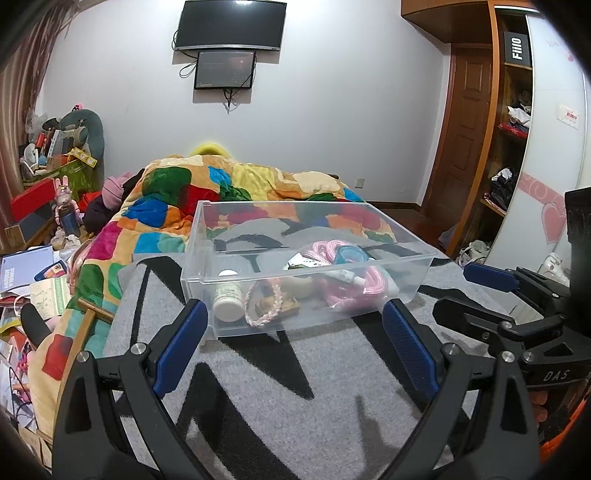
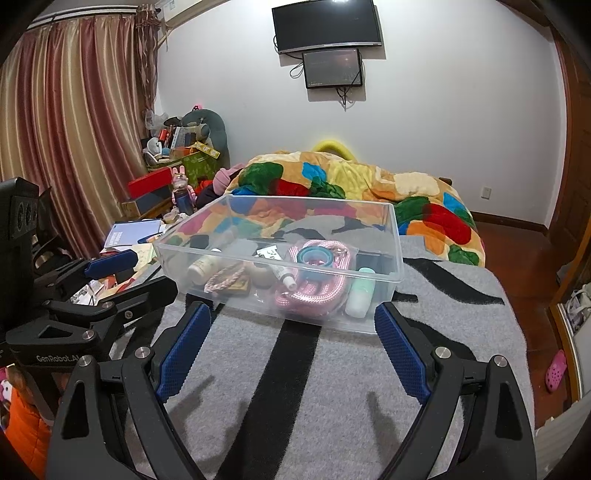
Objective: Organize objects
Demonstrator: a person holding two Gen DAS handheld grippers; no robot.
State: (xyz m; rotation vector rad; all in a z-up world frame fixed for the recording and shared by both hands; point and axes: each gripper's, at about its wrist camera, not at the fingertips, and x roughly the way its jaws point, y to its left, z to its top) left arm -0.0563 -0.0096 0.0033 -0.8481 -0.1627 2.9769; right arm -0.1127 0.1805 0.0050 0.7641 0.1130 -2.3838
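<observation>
A clear plastic bin (image 1: 402, 225) (image 2: 395, 240) stands on the grey and black blanket (image 1: 295, 387) (image 2: 314, 387) on the bed. It holds a pink rope (image 1: 369, 284) (image 2: 314, 291), a white bottle (image 1: 227, 299) (image 2: 201, 269), a braided pink cord (image 1: 258, 310) (image 2: 223, 278), a small white tube (image 1: 347, 275) (image 2: 284, 277), a blue tape roll (image 2: 314, 254) and a mint bottle (image 2: 358, 299). My left gripper (image 1: 295, 314) is open and empty just in front of the bin. My right gripper (image 2: 291, 317) is open and empty in front of it too; it also shows in the left wrist view (image 1: 469, 291).
A colourful quilt (image 1: 177, 192) (image 2: 369, 181) is bunched behind the bin. Cluttered boxes, books and toys (image 1: 51, 177) (image 2: 173, 162) lie left of the bed. A wardrobe and door (image 1: 480, 129) stand at the right. Screens (image 1: 229, 26) hang on the far wall.
</observation>
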